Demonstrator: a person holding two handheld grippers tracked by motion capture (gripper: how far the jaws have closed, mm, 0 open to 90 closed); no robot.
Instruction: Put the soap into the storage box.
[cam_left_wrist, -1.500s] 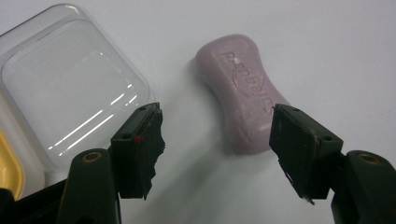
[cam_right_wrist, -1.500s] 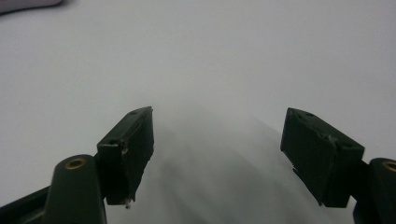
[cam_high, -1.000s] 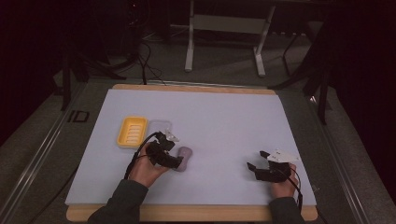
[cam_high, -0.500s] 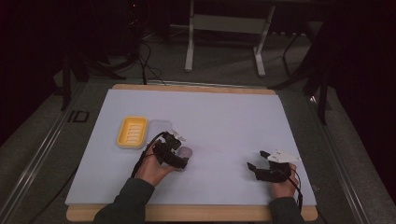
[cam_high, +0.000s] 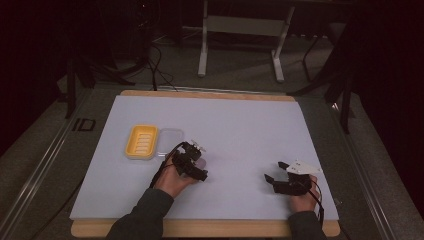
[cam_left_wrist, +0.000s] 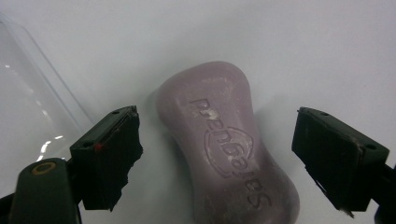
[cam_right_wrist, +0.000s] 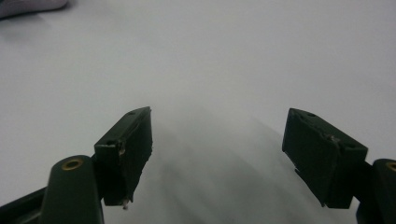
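One mauve soap bar is lying on the tabletop between the wide left claw; one yellow soap dish and one clear lid are sitting left. The right claw is gaping wide, near right.

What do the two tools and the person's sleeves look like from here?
Both are black. The left tool has blocky jaws on black arms with a brass-coloured rivet, a small red dot on one jaw, and a black cable trailing back past the hand. The right tool has the same blocky jaws, a pale three-cornered plate on top and a black cable. Both sleeves are dark.
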